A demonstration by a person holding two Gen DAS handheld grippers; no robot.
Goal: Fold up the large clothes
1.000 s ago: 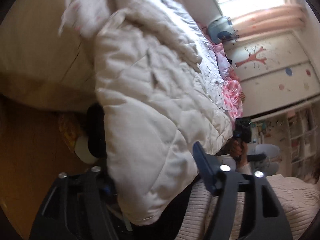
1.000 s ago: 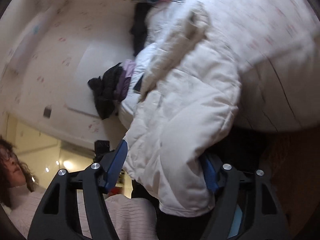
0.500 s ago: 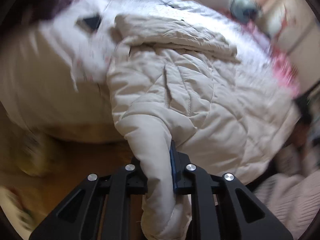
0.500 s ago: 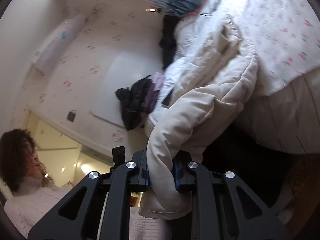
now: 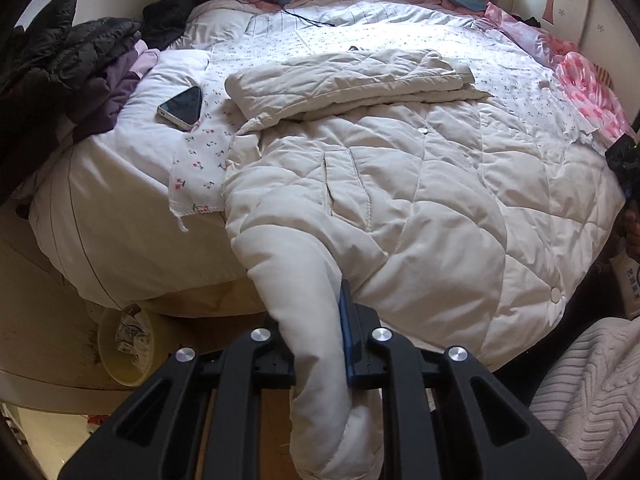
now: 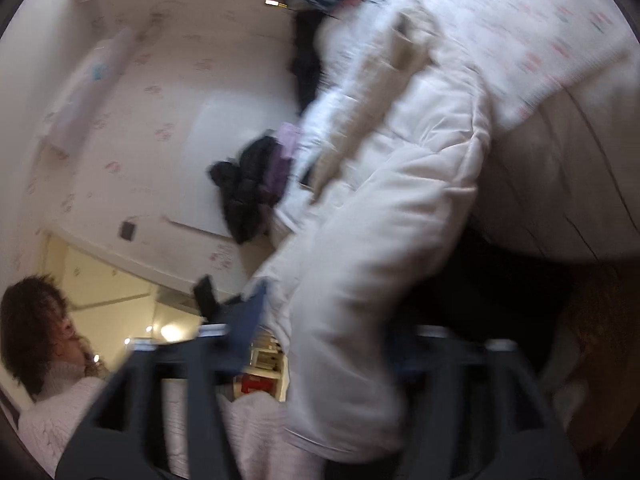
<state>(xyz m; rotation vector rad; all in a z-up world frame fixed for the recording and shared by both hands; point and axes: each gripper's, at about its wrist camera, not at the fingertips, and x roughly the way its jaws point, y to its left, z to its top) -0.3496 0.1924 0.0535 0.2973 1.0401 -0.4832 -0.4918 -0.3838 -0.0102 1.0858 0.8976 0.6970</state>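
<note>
A cream quilted coat [image 5: 420, 184] lies spread on the bed, one sleeve [image 5: 348, 76] folded across its far side. Its near sleeve [image 5: 304, 280] hangs off the bed edge, and my left gripper [image 5: 316, 320] is shut on it, with the cuff drooping below the jaws. The right wrist view is blurred. There the coat [image 6: 380, 200] hangs down over the bed's side. My right gripper [image 6: 328, 332] has its jaws opening wide, with the coat's lower edge loose between them.
A phone [image 5: 182, 106] lies on the bed [image 5: 120, 220] left of the coat. Dark and purple jackets [image 5: 80, 64] are piled at the far left. A waste bin [image 5: 126, 344] stands on the floor below. Pink bags [image 5: 588, 84] lie at the right, and the person's knitted sleeve [image 5: 592, 380] is near.
My left gripper closed on the hanging sleeve, rose and tipped down over the bed. My right gripper shut on the coat's edge half a second ago and has since spread apart.
</note>
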